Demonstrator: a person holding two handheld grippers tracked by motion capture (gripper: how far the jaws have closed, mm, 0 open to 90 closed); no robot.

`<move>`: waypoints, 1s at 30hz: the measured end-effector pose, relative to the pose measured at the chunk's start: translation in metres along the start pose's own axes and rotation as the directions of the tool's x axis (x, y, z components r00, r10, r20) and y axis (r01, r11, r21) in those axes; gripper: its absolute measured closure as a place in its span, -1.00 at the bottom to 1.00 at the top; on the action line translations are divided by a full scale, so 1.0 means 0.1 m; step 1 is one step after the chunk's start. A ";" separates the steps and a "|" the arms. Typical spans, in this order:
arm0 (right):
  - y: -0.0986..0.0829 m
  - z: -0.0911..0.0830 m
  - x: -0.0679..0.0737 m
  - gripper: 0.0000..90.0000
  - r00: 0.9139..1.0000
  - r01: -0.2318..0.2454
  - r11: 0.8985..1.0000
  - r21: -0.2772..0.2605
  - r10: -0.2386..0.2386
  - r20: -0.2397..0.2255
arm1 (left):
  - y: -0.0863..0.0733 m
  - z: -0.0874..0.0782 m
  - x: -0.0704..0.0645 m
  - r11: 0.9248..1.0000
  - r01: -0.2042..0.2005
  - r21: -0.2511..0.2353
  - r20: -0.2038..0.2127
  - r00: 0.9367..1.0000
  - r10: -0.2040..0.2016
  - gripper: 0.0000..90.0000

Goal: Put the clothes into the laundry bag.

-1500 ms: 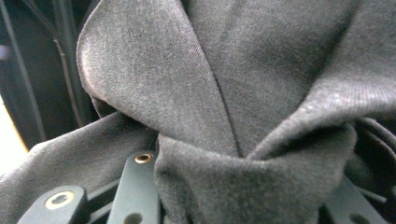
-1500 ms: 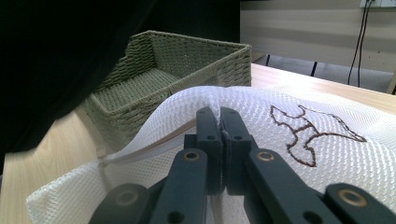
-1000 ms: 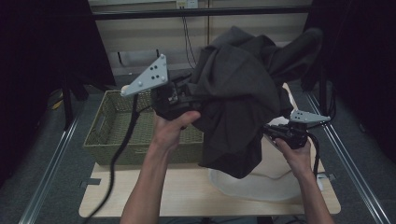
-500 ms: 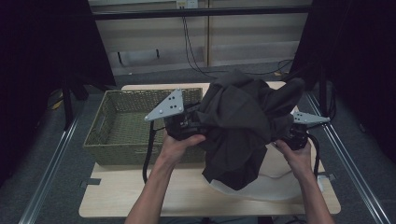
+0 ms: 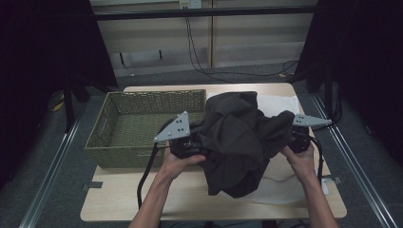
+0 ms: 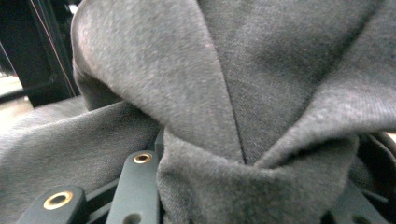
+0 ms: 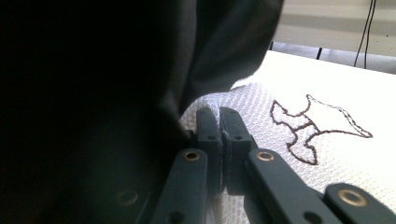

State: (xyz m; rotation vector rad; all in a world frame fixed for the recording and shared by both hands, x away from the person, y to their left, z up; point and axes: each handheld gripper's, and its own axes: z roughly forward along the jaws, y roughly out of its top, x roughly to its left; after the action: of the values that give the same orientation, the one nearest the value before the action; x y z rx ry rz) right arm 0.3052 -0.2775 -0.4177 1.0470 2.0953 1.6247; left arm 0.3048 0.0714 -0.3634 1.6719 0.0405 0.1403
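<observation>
Dark garment (image 5: 242, 140): bunched and lifted between both grippers, hanging over the table's (image 5: 142, 204) right half, above a white cloth (image 5: 280, 102).
Wicker basket (image 5: 142, 126): at the left edge.
Left gripper (image 5: 185, 142): jaws buried in grey folds (image 6: 210, 93), apparently clamped on them.
Right gripper (image 5: 297, 137): jaws pressed together on a thin fabric edge.
Risk: that slim pinch may slip, dropping one side.
Hidden: garment's shape; left fingertips.

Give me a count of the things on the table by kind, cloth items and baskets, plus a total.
Dark garment: 1
White cloth: 1
Wicker basket: 1
Total: 3
</observation>
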 end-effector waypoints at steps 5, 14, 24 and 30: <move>0.00 0.00 0.00 0.97 1.000 0.002 1.000 0.004 -0.002 0.003 | -0.17 0.12 -0.06 0.998 -0.008 0.062 0.019 1.000 0.007 0.31; 0.00 0.01 0.00 0.97 1.000 0.003 1.000 0.013 -0.003 0.009 | -0.36 0.36 -0.16 0.980 -0.045 0.196 0.076 0.997 0.030 0.30; 0.01 0.02 0.03 0.97 1.000 0.012 1.000 0.027 -0.012 0.004 | -0.80 0.64 -0.24 0.934 -0.011 0.357 0.097 0.995 -0.025 0.30; 0.03 0.02 0.07 0.97 1.000 0.018 0.999 0.027 -0.018 -0.006 | -0.94 0.80 -0.27 0.899 0.013 0.438 0.109 0.992 -0.067 0.30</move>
State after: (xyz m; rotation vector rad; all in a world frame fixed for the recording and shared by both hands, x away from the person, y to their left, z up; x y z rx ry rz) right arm 0.3021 -0.2710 -0.4145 1.0302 2.1297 1.5974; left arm 0.2923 -0.0003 -0.4667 2.1259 0.0150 -0.0058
